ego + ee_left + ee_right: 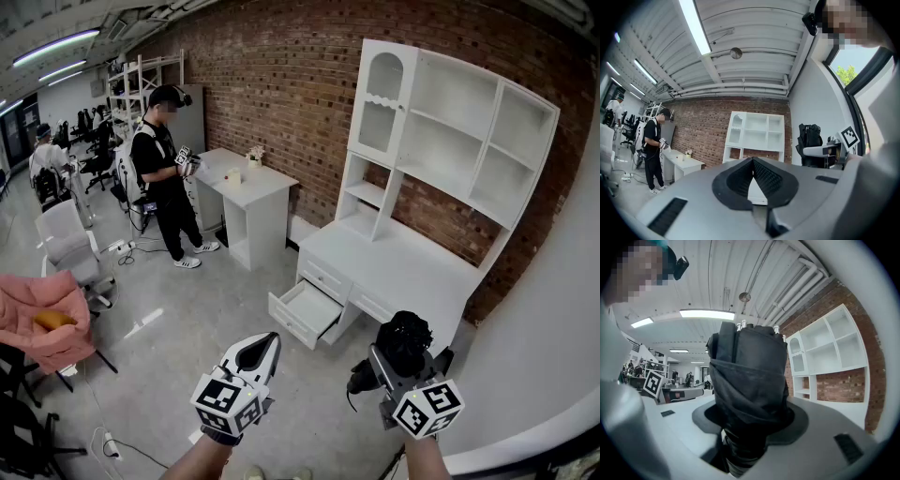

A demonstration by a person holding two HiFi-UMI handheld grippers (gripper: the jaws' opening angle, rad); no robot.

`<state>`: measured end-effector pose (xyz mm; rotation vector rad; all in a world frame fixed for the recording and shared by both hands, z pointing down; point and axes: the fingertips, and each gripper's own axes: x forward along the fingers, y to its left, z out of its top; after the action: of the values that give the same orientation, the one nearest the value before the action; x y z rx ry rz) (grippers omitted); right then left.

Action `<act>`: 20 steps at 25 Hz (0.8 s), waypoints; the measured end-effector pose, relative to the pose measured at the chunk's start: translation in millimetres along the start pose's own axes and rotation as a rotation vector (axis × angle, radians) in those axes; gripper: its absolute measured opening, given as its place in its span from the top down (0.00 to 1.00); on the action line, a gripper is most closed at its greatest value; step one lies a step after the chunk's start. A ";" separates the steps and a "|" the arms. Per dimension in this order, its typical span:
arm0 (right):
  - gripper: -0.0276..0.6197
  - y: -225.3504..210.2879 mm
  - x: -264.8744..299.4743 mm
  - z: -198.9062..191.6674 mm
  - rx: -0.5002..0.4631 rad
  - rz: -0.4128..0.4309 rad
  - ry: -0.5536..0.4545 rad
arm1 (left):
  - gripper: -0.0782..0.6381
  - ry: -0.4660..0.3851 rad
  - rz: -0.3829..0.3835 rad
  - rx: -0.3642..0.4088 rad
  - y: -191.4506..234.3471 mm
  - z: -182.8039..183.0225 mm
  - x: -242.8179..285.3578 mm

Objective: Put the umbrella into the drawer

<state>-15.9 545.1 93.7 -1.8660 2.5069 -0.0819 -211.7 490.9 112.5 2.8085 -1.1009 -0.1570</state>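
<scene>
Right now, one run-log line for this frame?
right gripper: shut on umbrella | left gripper: shut, empty | drawer: open, nothing visible inside | umbrella: not yet in drawer

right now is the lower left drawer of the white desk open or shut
Open. The white desk's lower left drawer is pulled out from the front, its white inside showing; the drawer above it sits flush.

Grey floor (202, 323) is carrying a white table (412, 267), one drawer (302, 317) standing open; a shelf unit (441, 136) is sitting on the table.
</scene>
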 end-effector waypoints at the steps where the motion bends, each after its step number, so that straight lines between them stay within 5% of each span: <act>1: 0.62 1.0 0.8 -0.1 -0.003 0.001 0.000 | 0.88 -0.001 0.000 0.000 0.9 0.2 -0.3; 20: 0.62 12.1 -0.2 13.1 0.056 0.046 -0.029 | 0.88 -0.014 0.015 0.016 9.3 10.5 -9.8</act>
<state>-26.8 548.4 80.1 -1.7758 2.4997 -0.1225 -226.6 490.0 104.0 2.8159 -1.1312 -0.1669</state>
